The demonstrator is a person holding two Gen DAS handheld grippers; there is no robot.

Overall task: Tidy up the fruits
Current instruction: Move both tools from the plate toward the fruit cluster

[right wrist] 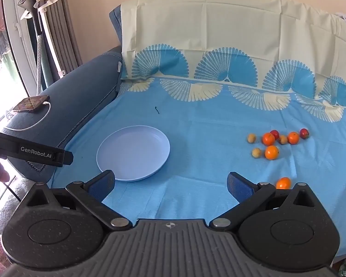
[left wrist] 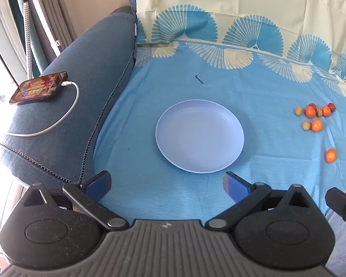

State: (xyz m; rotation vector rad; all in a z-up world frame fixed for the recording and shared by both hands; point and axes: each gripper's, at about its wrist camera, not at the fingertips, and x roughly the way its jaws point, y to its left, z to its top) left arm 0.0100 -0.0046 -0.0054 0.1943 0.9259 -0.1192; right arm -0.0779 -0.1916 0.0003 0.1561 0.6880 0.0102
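Observation:
A pale blue plate (left wrist: 199, 161) lies bare on the blue cloth, just ahead of my open, empty left gripper (left wrist: 167, 184); it also shows in the right wrist view (right wrist: 133, 175). Small fruits lie in a cluster to the right: orange ones (right wrist: 271, 152), dark red ones (right wrist: 304, 133) and tan ones (right wrist: 256, 152); the cluster also shows in the left wrist view (left wrist: 316, 115). One orange fruit (right wrist: 283, 182) lies apart, close by my right finger. My right gripper (right wrist: 170, 185) is open and empty over the cloth between plate and fruits.
The blue patterned cloth (right wrist: 207, 120) covers a sofa seat and back. A phone (left wrist: 38, 88) on a white charging cable (left wrist: 64, 115) rests on the blue armrest at left. A small dark scrap (left wrist: 199, 79) lies beyond the plate. Curtains and a window stand far left.

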